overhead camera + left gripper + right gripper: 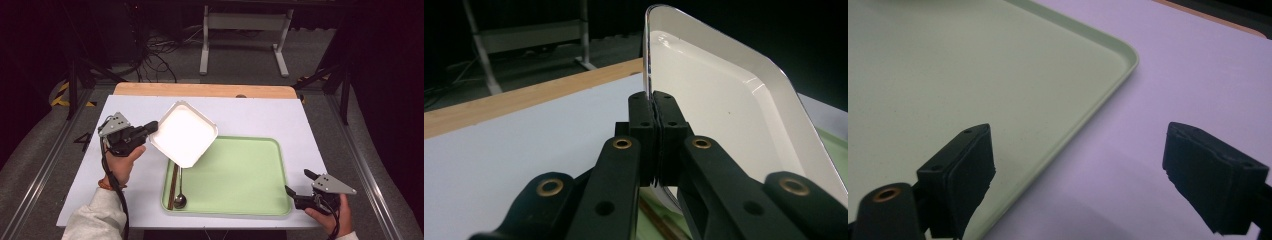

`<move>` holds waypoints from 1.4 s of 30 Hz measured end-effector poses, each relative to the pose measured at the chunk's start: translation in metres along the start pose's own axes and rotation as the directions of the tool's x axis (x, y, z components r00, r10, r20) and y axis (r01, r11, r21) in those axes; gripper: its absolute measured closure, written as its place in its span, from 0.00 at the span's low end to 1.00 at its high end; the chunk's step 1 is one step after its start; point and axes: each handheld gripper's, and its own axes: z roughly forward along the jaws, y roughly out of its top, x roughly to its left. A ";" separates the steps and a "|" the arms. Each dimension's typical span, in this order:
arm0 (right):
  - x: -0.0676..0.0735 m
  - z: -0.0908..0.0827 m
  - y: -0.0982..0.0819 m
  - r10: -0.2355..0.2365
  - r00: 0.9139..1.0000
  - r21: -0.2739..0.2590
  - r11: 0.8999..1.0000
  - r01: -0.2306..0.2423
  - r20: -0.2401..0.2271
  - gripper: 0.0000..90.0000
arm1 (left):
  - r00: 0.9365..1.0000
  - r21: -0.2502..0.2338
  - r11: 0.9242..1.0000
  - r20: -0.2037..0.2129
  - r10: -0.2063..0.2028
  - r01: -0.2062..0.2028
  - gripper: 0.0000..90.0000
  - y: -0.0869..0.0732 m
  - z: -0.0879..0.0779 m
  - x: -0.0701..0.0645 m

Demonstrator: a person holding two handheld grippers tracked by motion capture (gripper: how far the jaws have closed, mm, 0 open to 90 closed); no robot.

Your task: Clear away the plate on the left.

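- The room is dark, with a grey floor [310, 55], a white metal frame [245, 30] standing at the back and black cables [155, 60] lying on the floor.
- The table [250, 90] has a wooden top, and a big white sheet [130, 107] covers most of it.
- A light green tray [245, 175] lies flat on the white sheet, on the right half.
- A white square plate [184, 132] is tilted up, with one side over the left edge of the tray.
- The left tongs [152, 126] are clenched on the rim of the plate. In the left gripper view the two black jaws are pressed together on the thin white edge.
- The right tongs [298, 182] are released, jaws wide apart, holding nothing. One jaw is over the near right corner of the tray and the other over the white sheet.
- A pair of brown chopsticks [172, 187] lies in the tray by its left edge.
- A metal spoon [180, 197] lies just beside the chopsticks.
- I can read no words or labels on anything.
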 end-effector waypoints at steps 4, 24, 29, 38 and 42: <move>-0.001 -0.001 0.000 0.003 1.000 -0.003 1.000 -0.003 0.002 0.15 | 0.998 0.018 0.999 0.045 0.034 -0.035 0.98 0.003 0.011 -0.017; 0.000 -0.001 0.000 -0.001 1.000 -0.003 1.000 0.001 0.000 0.15 | 0.961 0.159 0.963 0.210 0.182 -0.218 0.98 -0.009 0.068 -0.086; 0.000 -0.001 0.000 -0.002 1.000 -0.002 1.000 0.002 -0.002 0.15 | 0.955 0.195 0.952 0.225 0.192 -0.237 0.98 -0.016 0.077 -0.096; 0.001 -0.001 0.000 -0.009 1.000 0.002 1.000 0.009 -0.007 0.15 | 0.948 0.244 0.928 0.218 0.232 -0.283 0.98 -0.027 0.088 -0.105; 0.001 0.000 0.000 -0.008 1.000 0.006 1.000 0.008 -0.009 0.15 | 0.950 0.255 0.925 0.211 0.229 -0.280 0.98 -0.030 0.089 -0.103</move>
